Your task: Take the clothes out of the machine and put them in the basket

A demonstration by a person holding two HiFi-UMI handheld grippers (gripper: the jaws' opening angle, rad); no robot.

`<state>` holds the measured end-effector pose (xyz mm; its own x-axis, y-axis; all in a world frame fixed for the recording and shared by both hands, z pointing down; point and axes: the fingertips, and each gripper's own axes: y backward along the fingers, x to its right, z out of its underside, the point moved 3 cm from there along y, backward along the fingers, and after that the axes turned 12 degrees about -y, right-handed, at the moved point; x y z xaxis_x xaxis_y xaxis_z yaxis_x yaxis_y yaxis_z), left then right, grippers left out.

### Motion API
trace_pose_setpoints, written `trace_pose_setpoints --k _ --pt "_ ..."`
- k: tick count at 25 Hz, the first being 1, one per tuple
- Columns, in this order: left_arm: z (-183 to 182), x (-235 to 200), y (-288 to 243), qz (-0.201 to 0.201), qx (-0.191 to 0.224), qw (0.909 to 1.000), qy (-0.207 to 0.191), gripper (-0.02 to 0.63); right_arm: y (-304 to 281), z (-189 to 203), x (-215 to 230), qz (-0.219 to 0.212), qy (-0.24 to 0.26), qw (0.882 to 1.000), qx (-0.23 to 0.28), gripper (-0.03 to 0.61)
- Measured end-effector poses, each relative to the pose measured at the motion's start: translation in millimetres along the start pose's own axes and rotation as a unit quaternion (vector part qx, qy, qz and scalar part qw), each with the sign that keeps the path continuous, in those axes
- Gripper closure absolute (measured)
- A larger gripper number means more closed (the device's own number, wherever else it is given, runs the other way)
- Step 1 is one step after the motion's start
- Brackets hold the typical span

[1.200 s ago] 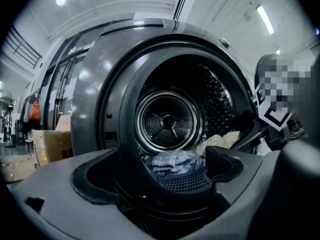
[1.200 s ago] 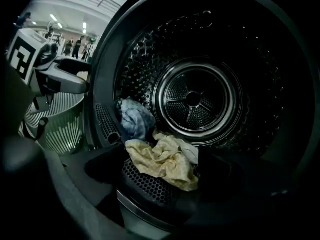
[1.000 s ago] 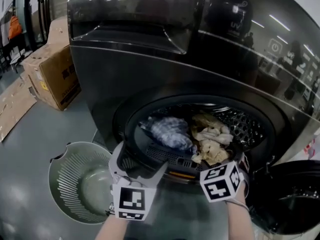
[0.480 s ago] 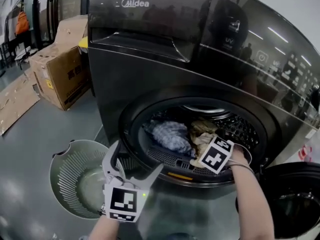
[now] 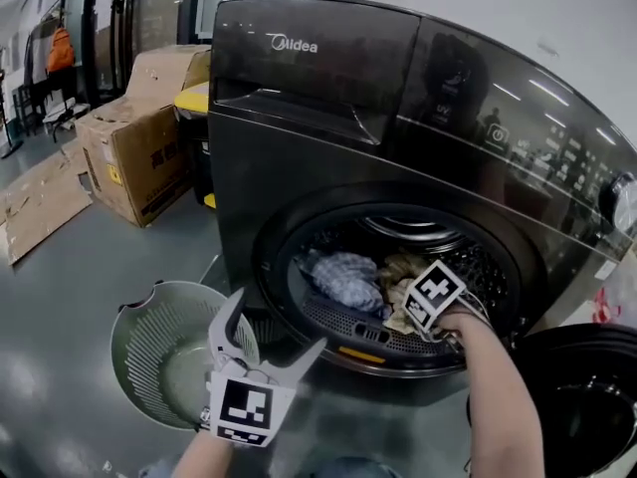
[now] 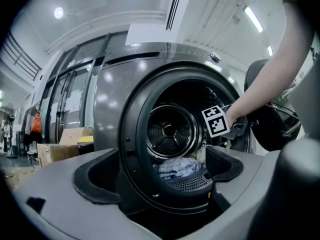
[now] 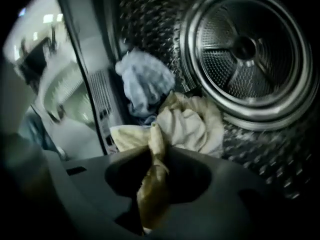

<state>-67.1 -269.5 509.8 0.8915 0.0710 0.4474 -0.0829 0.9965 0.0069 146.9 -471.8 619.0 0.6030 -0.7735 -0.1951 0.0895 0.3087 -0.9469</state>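
Laundry day at the dark grey washing machine (image 5: pixel 328 98): a person reaches the right gripper (image 7: pixel 154 176) down into the open drum. Its jaws have just been closing and are now pinched on a twisted fold of the cream garment (image 7: pixel 187 121). That garment lies at the front right of the drum floor, just inside the mouth. Beside it, toward the drum's left, sits a blue checked garment (image 5: pixel 343 275), untouched.

The left gripper (image 5: pixel 277 322) hangs outside the machine, below and left of the drum mouth, pointing level, its jaws spread wide with nothing between them. The pale green basket (image 5: pixel 149 352) stands on the floor at the machine's lower left corner and holds no clothes yet. The machine's door (image 5: pixel 582 396) hangs open to its right, and cardboard boxes (image 5: pixel 139 137) stand off to its left.

Both garments look light, soft and crumpled, so they should lift easily but will droop and trail once raised. A bunched fold near the middle of the heap seems the safest place to take hold. A pinch at one edge could let the rest drag over the perforated rim of the drum or snag there. The present hold appears to be on a narrow gathered ridge, which may slip if it is pulled quickly.
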Motion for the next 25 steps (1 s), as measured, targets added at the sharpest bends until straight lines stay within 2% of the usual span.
trace_pose_setpoints --k 1,3,6,10,13,17,21,25 --pt "-0.6 -2.4 -0.5 -0.002 0.000 1.0000 -0.002 0.077 0.5 -0.4 3.2 0.041 0.020 0.999 -0.003 0.497" --pt "-2.2 -7.8 -2.3 -0.009 0.006 0.9999 0.004 0.077 4.2 -1.9 2.6 0.122 0.069 0.990 -0.001 0.515" --pt "-1.2 -13.6 -5.0 -0.021 0.017 0.9994 0.020 0.077 10.1 -11.9 -21.3 0.166 0.124 0.977 0.056 0.517" --pt "2.3 -16.1 -11.9 -0.017 0.007 0.9997 0.017 0.077 32.6 -9.8 -38.4 0.221 0.127 0.957 0.138 0.517" --pt "0.7 -18.8 -14.3 -0.021 0.012 0.9994 0.024 0.077 52.0 -4.9 -47.0 0.248 0.110 0.944 0.190 0.518" --pt "5.1 -17.4 -17.0 -0.017 0.003 0.9997 0.014 0.077 78.6 -2.6 -55.4 0.269 0.089 0.924 0.255 0.520" --pt "4.1 -16.9 -18.1 -0.013 0.006 0.9997 0.020 0.077 109.2 -0.1 -63.7 0.258 0.051 0.911 0.317 0.522" --pt "3.7 -1.7 -17.5 0.020 -0.004 0.9998 0.006 0.077 147.5 4.2 -71.0 0.253 0.027 0.898 0.360 0.523"
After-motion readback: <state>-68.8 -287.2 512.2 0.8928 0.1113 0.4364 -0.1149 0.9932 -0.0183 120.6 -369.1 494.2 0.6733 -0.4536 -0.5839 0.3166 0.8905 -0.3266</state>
